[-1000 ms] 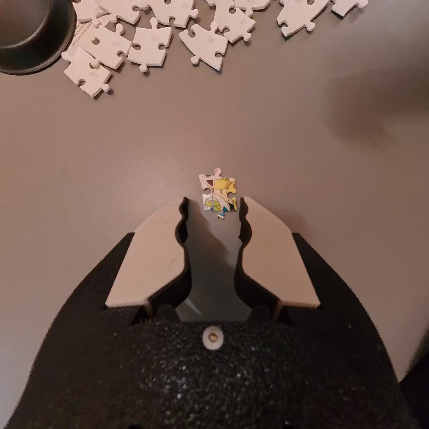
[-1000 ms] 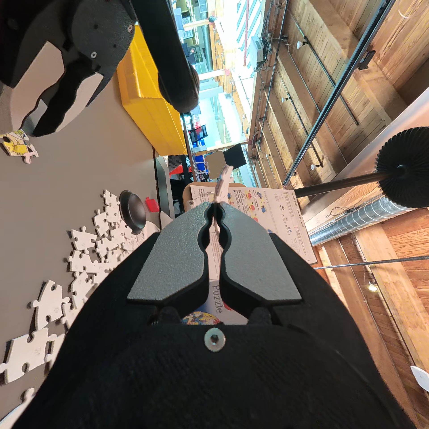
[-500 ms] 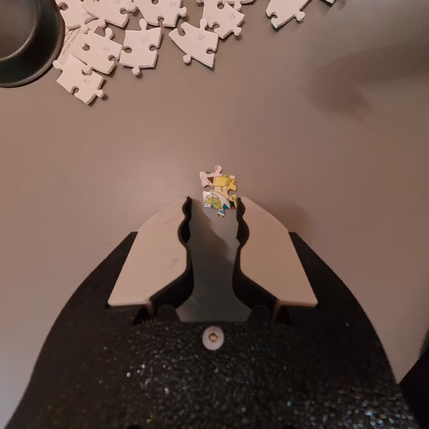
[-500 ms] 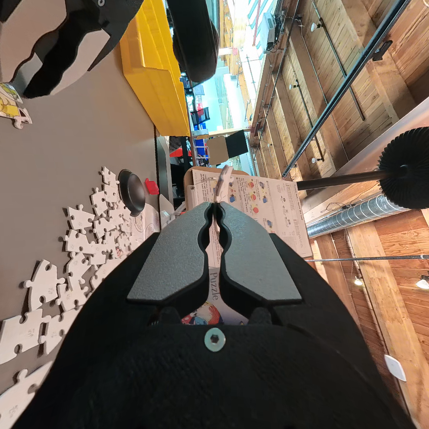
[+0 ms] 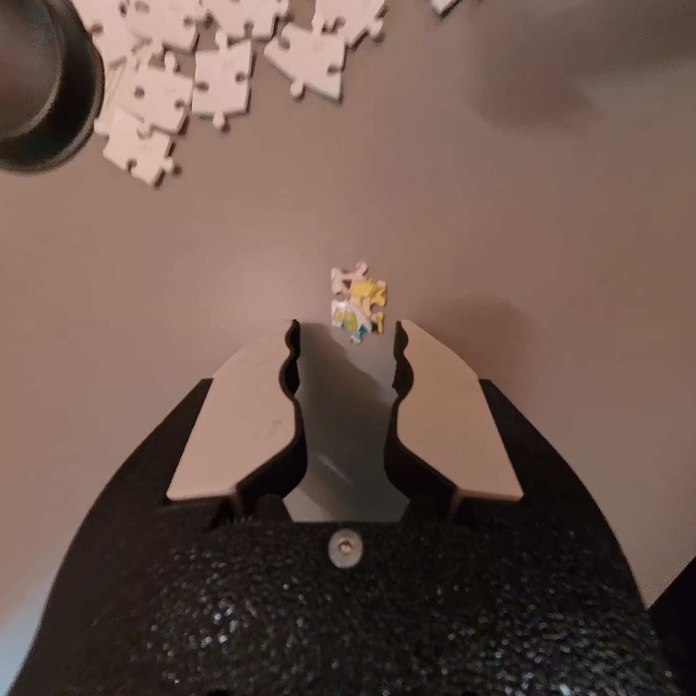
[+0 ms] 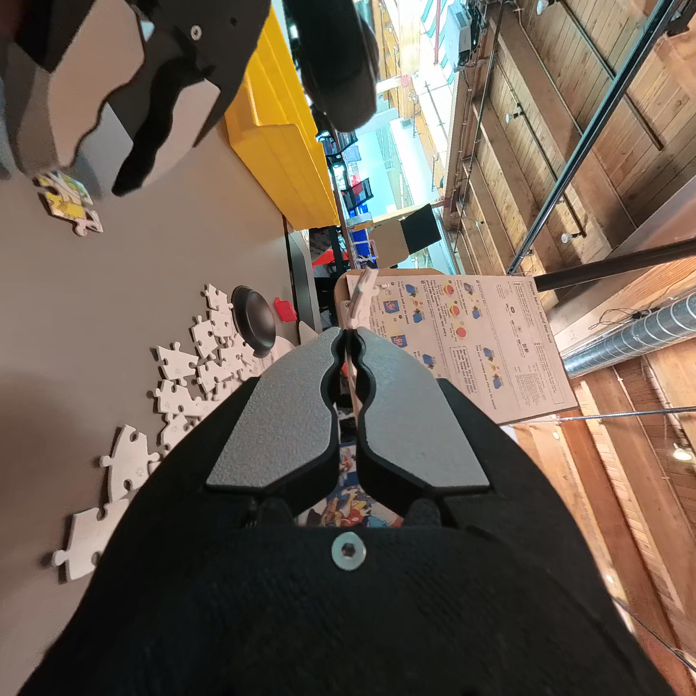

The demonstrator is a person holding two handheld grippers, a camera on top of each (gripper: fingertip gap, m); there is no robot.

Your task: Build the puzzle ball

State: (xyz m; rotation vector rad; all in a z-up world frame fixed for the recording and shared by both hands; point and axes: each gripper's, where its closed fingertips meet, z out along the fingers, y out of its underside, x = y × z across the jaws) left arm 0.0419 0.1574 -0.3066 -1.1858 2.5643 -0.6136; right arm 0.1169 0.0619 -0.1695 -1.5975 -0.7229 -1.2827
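Left gripper (image 5: 345, 327) with beige fingers and black body: held over grey bench (image 5: 489, 226), jaws set wide apart, nothing between them. Small joined cluster of colourful printed puzzle pieces (image 5: 358, 301) lying flat on bench just ahead of fingertips, a little right of the gap's centre line, not touched by either finger. From right wrist view, same cluster (image 6: 69, 201) seen just beside left gripper's fingertips (image 6: 90, 177).

Right gripper (image 6: 347, 331) with grey fingers: closed narrow on thin white puzzle piece (image 6: 362, 297), held on edge and sticking out past fingertips.

Loose white puzzle pieces (image 5: 222, 79) scattered face down farther off, beside round black stand (image 5: 41, 86). Printed instruction sheet (image 6: 470, 339) and yellow bin (image 6: 278, 128) beyond.
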